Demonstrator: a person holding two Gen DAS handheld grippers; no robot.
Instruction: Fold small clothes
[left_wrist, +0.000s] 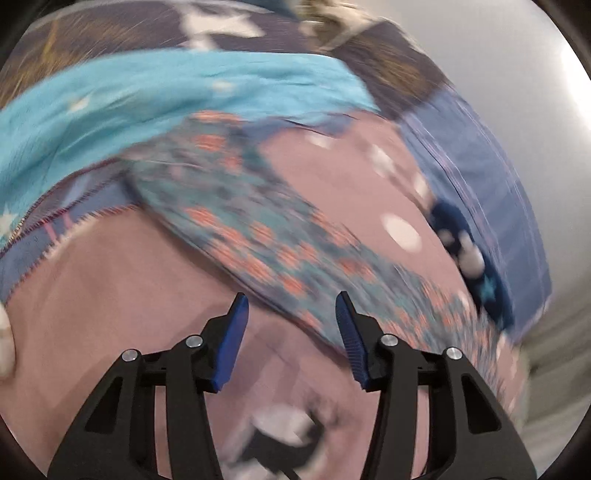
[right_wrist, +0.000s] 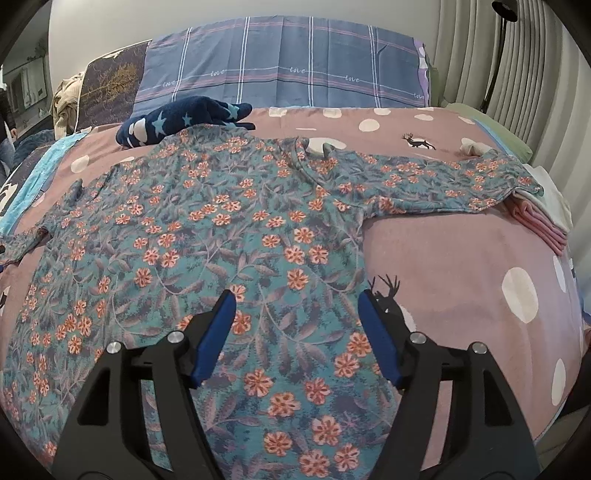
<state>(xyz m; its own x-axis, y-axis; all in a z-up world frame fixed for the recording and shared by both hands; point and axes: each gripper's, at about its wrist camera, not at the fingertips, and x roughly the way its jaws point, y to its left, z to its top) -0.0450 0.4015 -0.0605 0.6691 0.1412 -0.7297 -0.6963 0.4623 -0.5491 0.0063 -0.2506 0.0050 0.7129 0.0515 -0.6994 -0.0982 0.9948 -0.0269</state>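
Note:
A teal long-sleeved top with orange flowers (right_wrist: 207, 236) lies spread flat on the pink dotted bed cover (right_wrist: 461, 266), sleeves out to both sides. My right gripper (right_wrist: 297, 295) is open and empty, hovering over the top's lower right part near its side edge. My left gripper (left_wrist: 291, 299) is open and empty above the pink cover, just short of the top's left sleeve (left_wrist: 258, 229), which runs across the blurred left wrist view.
A navy star-print garment (right_wrist: 181, 120) lies at the far side near the blue plaid pillow (right_wrist: 284, 70). Folded pink and white clothes (right_wrist: 539, 218) are stacked at the right under the sleeve end. A light blue blanket (left_wrist: 147, 96) lies along the left.

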